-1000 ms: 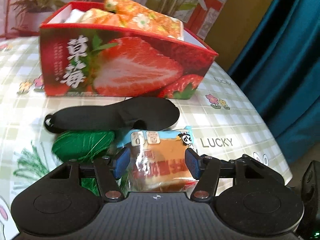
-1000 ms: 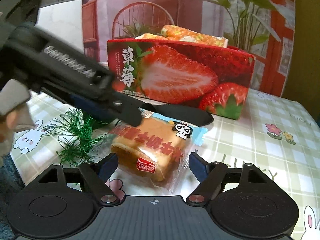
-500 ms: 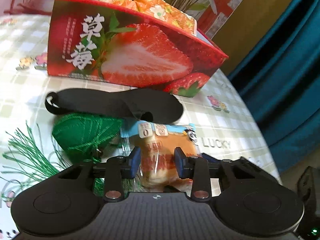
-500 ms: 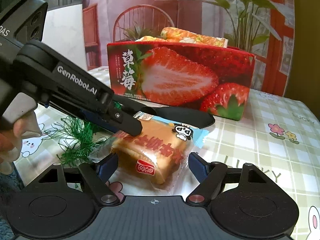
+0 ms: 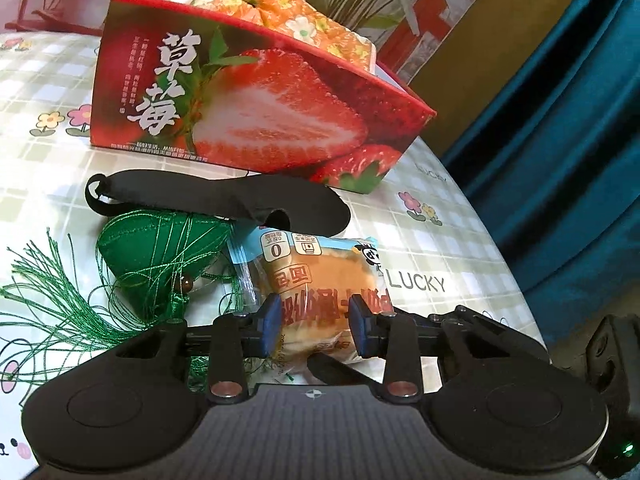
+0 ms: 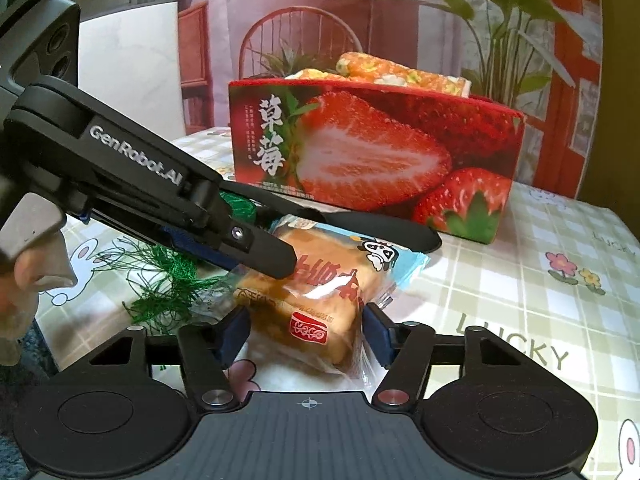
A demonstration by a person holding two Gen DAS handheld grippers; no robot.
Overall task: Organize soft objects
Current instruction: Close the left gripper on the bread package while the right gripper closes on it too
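Observation:
A wrapped bread packet (image 5: pixel 316 276) lies on the tablecloth in front of a red strawberry box (image 5: pixel 248 112). My left gripper (image 5: pixel 314 322) is shut on the packet's near end. In the right wrist view the packet (image 6: pixel 320 296) sits lifted between the blue pads (image 6: pixel 232 332) of my right gripper (image 6: pixel 306 334), which is closing around it; the left gripper (image 6: pixel 276 256) comes in from the left and pinches it. A black eye mask (image 5: pixel 224 200) and a green tasselled sachet (image 5: pixel 156 248) lie beside the packet.
The box (image 6: pixel 376 152) holds orange floral fabric (image 5: pixel 304 20). The table edge (image 5: pixel 500 240) runs on the right with a teal curtain (image 5: pixel 560 120) beyond. Green tassel threads (image 6: pixel 160 276) spread at the left.
My left gripper has closed on the bread packet and lifted its near end. My right gripper's pads have moved in around the packet's sides.

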